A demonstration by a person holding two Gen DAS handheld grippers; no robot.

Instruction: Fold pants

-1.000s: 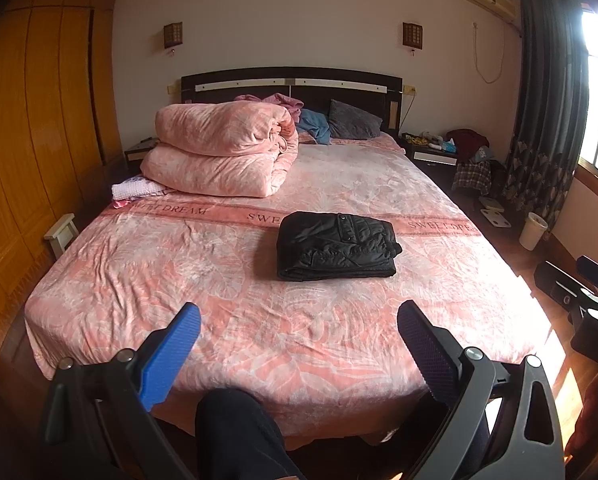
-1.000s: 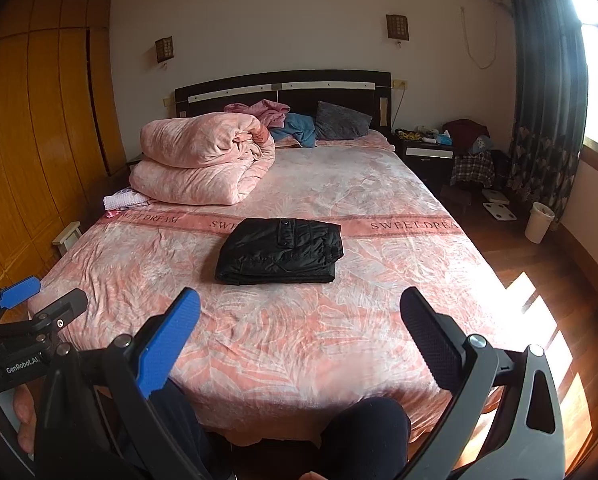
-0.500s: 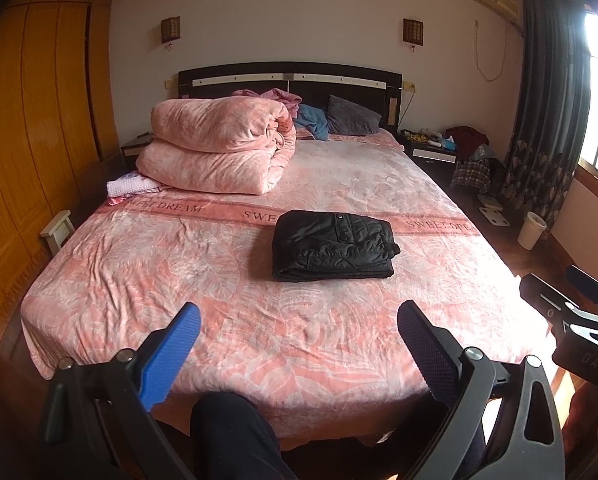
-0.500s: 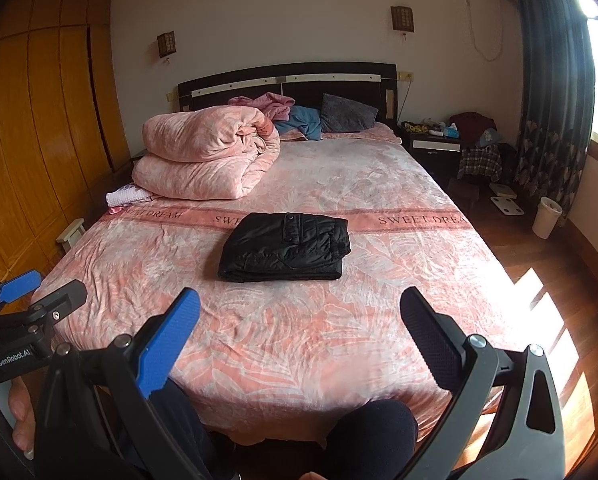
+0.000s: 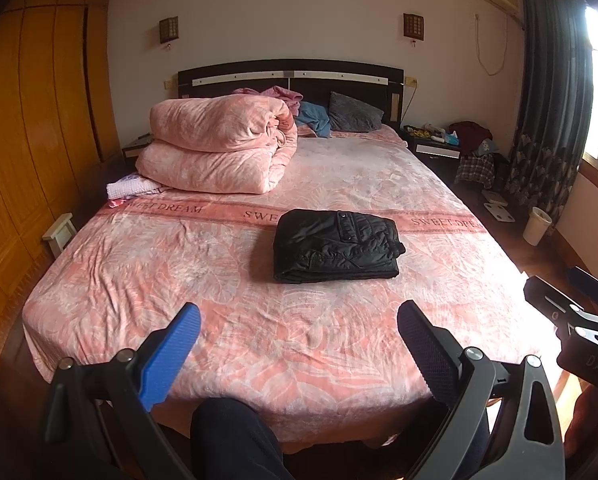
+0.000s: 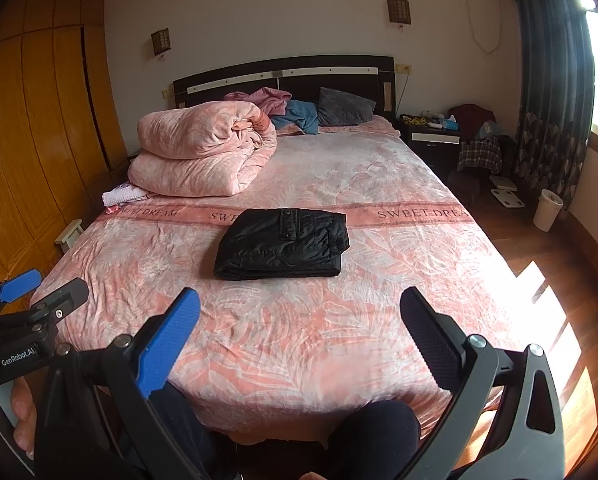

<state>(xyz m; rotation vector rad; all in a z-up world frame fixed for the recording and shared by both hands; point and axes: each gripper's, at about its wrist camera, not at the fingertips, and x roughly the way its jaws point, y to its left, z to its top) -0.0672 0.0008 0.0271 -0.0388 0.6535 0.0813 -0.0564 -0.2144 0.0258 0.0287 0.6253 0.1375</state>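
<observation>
Nearest the left wrist camera, the left gripper (image 5: 299, 334) is seen with its fingers spread wide, a blue finger (image 5: 167, 362) at 7 o'clock and a black finger (image 5: 427, 354) at 5 o'clock. Nothing is held between them and nothing is touched; a dark-clothed knee (image 5: 235, 436) is seen below at 6 o'clock. The right gripper (image 6: 299, 326) is likewise released, its fingers well apart and empty, with knees showing beneath it. In the right wrist view the body of the left gripper is seen at 8 o'clock, and "GenRobot.AI" is printed on it. In the left wrist view part of the right gripper's body is seen at 4 o'clock, where only the letters "DAS" can be read.

Beyond the fingers, the bed (image 5: 147, 272) is covered with a pink patterned spread. The pants (image 5: 335, 246), black and already folded into a compact rectangle, lie near the middle of the bed, well apart from both grippers, toward 12 o'clock. They rest on and just in front of a darker band (image 6: 411, 213) on which "SWEET DREAM" is woven repeatedly.

Farther back, at 11 o'clock, a folded pink quilt (image 5: 219, 144) is stacked. Pillows and loose clothes (image 5: 315, 116) lie against the dark headboard (image 5: 291, 76).
</observation>
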